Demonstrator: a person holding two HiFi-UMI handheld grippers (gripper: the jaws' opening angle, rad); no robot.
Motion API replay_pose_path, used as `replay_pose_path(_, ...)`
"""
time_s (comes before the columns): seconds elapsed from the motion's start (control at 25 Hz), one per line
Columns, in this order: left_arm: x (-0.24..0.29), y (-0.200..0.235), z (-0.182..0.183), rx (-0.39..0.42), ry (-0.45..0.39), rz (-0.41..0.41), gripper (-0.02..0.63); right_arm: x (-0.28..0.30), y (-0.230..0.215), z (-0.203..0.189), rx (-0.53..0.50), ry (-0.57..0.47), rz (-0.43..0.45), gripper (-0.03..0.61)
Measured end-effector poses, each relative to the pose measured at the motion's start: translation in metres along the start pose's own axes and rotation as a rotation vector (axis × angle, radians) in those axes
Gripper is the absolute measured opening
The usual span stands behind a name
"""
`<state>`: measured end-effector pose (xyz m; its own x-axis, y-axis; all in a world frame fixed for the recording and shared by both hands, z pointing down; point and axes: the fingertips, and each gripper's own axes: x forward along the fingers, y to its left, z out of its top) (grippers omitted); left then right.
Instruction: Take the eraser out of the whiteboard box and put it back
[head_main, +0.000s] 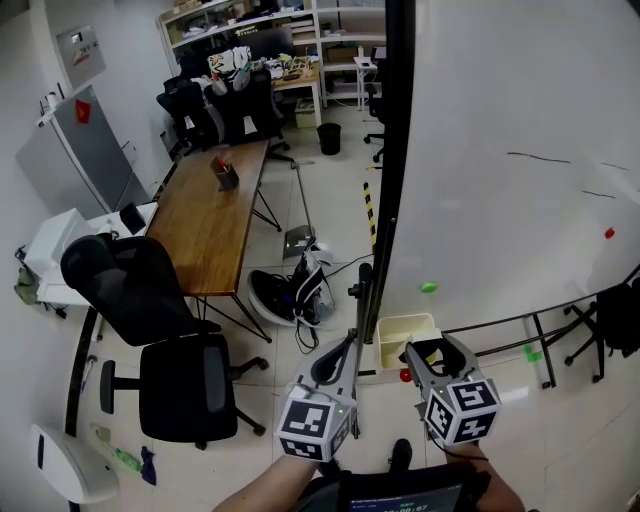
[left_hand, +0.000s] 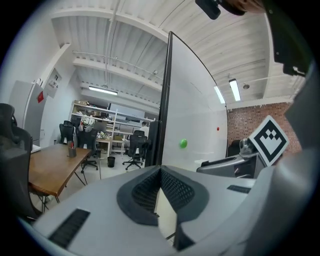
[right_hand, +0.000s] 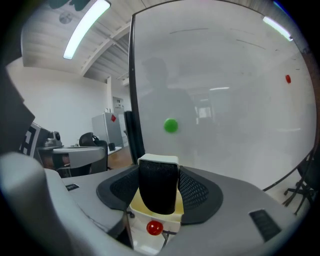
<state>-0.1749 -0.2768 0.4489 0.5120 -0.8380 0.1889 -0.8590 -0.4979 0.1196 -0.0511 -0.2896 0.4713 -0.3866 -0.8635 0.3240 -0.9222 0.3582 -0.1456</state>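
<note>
My right gripper (head_main: 432, 352) is shut on the eraser (right_hand: 158, 190), a black felt block with a white back, standing upright between the pads (right_hand: 192, 190). It hangs just above the cream whiteboard box (head_main: 405, 328), which shows below the eraser in the right gripper view as the box (right_hand: 150, 220). The box hangs on the whiteboard (head_main: 500, 150), with a red magnet (right_hand: 154, 228) on its front. My left gripper (head_main: 352, 338) hovers left of the box by the board's black edge. Its jaws meet at the tip with nothing between them, as the left gripper (left_hand: 161, 170) shows in its own view.
A green magnet (head_main: 428, 287) sticks to the board above the box. A long wooden table (head_main: 215, 215) and a black office chair (head_main: 160, 320) stand to the left. Cables and gear (head_main: 295, 290) lie on the floor near the board's foot. The stand's legs (head_main: 540, 340) reach out at right.
</note>
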Motion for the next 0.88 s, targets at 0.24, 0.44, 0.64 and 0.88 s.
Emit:
replay_pose_path(0.24, -0.022, -0.014, 0.065, 0.021, -0.14, -0.008, 0.029, -0.044, 0.012, 0.071, -0.015, -0.135, 0.06, 0.265)
replay_pose_path(0.44, -0.039, -0.033, 0.105, 0.055, -0.204, -0.023, 0.028, -0.075, 0.023, 0.119, -0.051, -0.222, 0.102, 0.265)
replay_pose_path(0.64, -0.054, -0.039, 0.135, 0.082, -0.277, -0.008, 0.028, -0.099, 0.031, 0.149, -0.07, -0.285, 0.142, 0.265)
replay_pose_path(0.88, -0.072, -0.047, 0.157, 0.096, -0.315, 0.002, 0.028, -0.121, 0.04, 0.166, -0.088, -0.322, 0.174, 0.265)
